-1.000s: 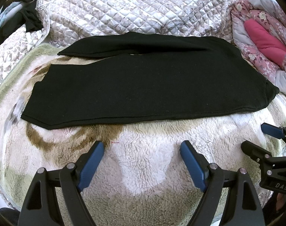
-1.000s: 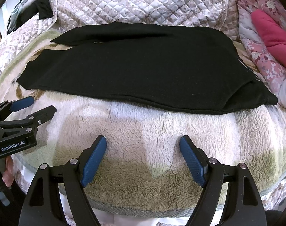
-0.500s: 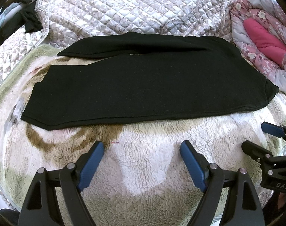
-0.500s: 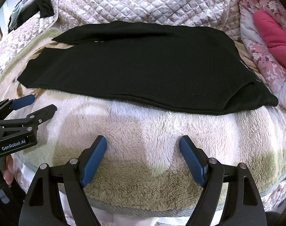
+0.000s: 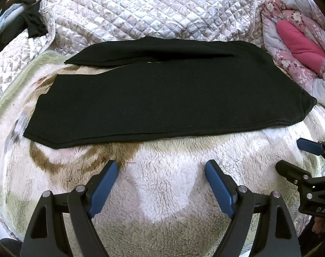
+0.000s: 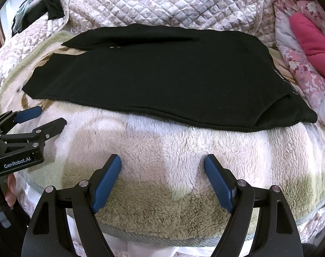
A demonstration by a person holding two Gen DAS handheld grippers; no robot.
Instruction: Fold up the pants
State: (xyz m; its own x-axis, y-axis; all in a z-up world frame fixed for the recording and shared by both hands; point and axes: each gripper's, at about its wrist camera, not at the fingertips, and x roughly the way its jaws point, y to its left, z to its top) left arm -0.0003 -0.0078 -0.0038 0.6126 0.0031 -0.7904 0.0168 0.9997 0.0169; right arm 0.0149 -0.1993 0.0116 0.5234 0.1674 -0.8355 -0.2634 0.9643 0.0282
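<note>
Little has moved since before: the pants [image 5: 162, 98] lie flat across the fleece blanket [image 5: 162, 182]. Left tool [image 5: 161, 171] and right tool [image 6: 162, 167] hover level at the bed's near edge, both wide and empty.

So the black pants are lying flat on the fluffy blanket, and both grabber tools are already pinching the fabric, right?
Not quite. The black pants do lie flat on the fluffy blanket, but both wrist views show the left gripper and the right gripper open, short of the fabric and touching none of it.
</note>
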